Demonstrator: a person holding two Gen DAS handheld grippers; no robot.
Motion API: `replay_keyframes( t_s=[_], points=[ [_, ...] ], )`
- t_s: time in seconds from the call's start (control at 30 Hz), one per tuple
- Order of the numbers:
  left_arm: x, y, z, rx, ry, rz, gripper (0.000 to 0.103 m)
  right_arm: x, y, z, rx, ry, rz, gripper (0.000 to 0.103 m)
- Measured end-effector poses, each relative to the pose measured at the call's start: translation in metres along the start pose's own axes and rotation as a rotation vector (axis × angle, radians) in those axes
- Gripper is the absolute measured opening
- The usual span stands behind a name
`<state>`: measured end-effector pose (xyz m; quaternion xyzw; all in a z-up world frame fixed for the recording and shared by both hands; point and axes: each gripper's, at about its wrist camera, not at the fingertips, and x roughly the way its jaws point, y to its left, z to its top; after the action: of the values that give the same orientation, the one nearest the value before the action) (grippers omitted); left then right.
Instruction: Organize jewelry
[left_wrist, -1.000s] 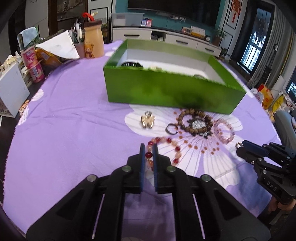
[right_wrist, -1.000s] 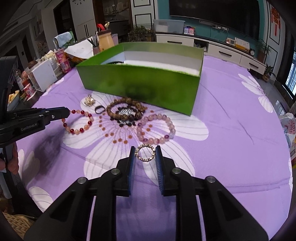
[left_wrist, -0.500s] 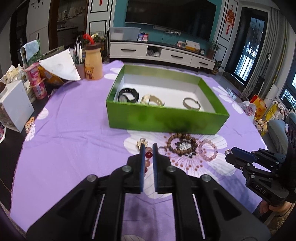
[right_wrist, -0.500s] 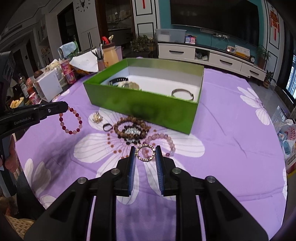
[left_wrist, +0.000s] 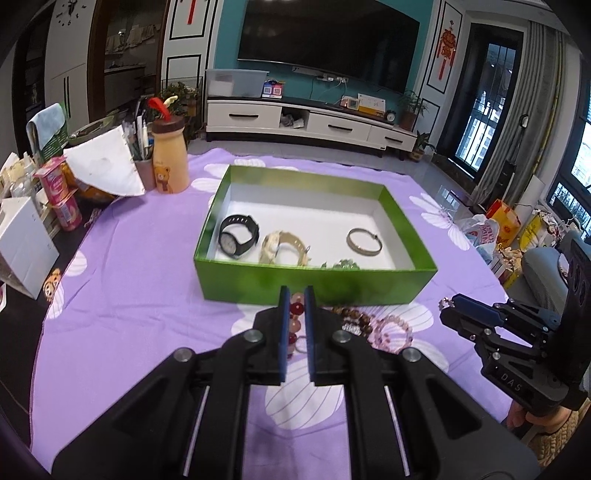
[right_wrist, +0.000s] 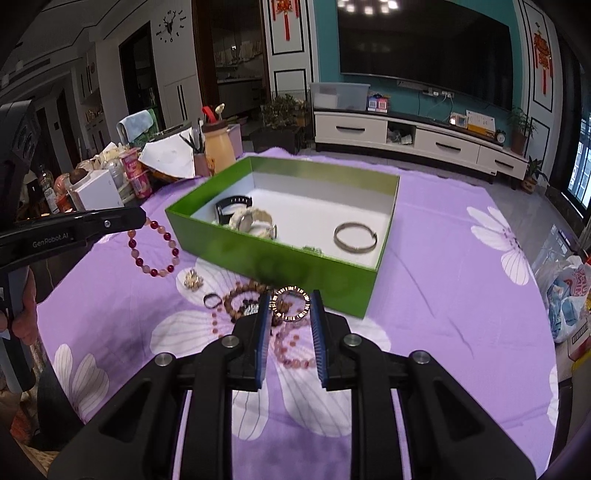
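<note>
Left gripper jaws pinch the red bead bracelet, which dangles below them. Right gripper jaws clamp the gold ring bangle edge-on. Green box sits just ahead of both. Risks: bangle pops from its thin grip; dangling beads snag the box's near wall.

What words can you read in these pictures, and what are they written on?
"GenRobot.AI": white letters on the black left gripper, seen from the right wrist.
"DAS": faint letters on the black right gripper, seen from the left wrist.
Pink snack cans, red wall hangings: too blurred to read.
</note>
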<state>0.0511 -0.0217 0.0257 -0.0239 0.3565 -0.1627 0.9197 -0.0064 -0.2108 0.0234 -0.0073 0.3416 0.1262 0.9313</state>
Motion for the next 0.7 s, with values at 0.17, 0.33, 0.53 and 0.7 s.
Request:
replay_keyframes(
  t_s=[0.17,0.33,0.53,0.7],
  points=[
    [0.007,-0.006,0.009,0.011,-0.005,-0.004,0.007,0.002,-0.002,0.01,-0.01,-0.018,-0.002,0.021],
    [0.019,-0.014,0.02,0.019,-0.004,-0.014,0.007,0.007,-0.004,0.018,-0.021,-0.028,-0.007,0.021],
    [0.034,-0.02,0.035,0.032,-0.009,-0.018,0.007,0.017,-0.007,0.027,-0.023,-0.034,-0.01,0.021],
    [0.046,-0.024,0.052,0.049,-0.017,-0.018,0.007,0.026,-0.012,0.039,-0.021,-0.044,-0.013,0.021]
  ],
)
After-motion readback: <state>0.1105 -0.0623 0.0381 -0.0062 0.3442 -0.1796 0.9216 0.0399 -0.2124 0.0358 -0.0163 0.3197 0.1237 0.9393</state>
